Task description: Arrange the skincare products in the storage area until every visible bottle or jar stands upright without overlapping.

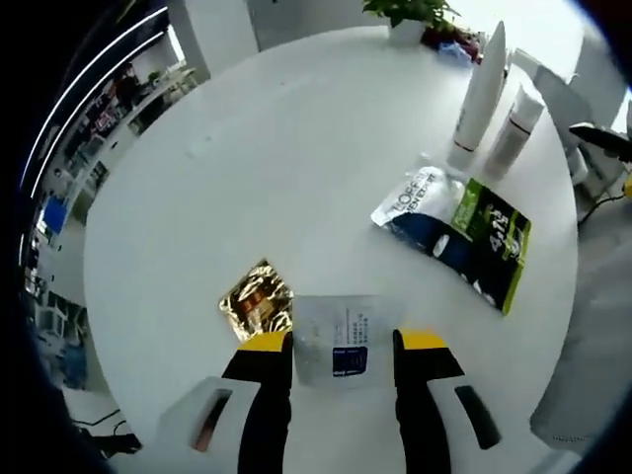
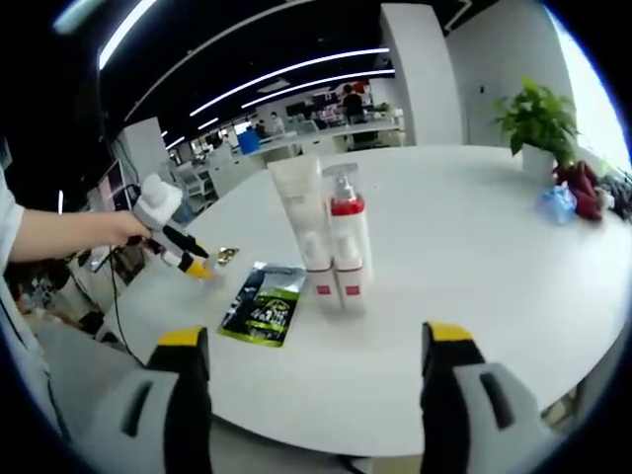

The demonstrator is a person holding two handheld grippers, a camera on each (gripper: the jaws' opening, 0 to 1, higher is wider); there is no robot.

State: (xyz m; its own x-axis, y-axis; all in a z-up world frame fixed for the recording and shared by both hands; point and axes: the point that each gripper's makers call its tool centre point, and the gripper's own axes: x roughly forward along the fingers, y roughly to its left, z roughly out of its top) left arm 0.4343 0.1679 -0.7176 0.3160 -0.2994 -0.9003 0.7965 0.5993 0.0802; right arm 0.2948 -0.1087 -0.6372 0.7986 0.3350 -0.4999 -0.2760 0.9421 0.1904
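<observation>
On the round white table (image 1: 247, 168) two white containers stand upright side by side: a tall tube (image 1: 481, 94) (image 2: 301, 222) and a pump bottle (image 1: 513, 128) (image 2: 346, 237) with a red band. A green-and-black sachet (image 1: 491, 242) (image 2: 262, 306) lies flat near them, partly over a white-and-blue sachet (image 1: 407, 195). My left gripper (image 1: 344, 342) is open, its jaws on either side of a translucent sachet (image 1: 341, 341) with a blue label. A gold sachet (image 1: 257, 296) (image 2: 227, 255) lies just beyond. My right gripper (image 2: 314, 336) is open and holds nothing, short of the bottles.
A potted plant (image 1: 410, 15) (image 2: 538, 123) and some red and blue items (image 2: 573, 193) sit at the table's far edge. A person's hand (image 2: 99, 229) holds the left gripper (image 2: 197, 267) over the table's left side. Office desks stand behind.
</observation>
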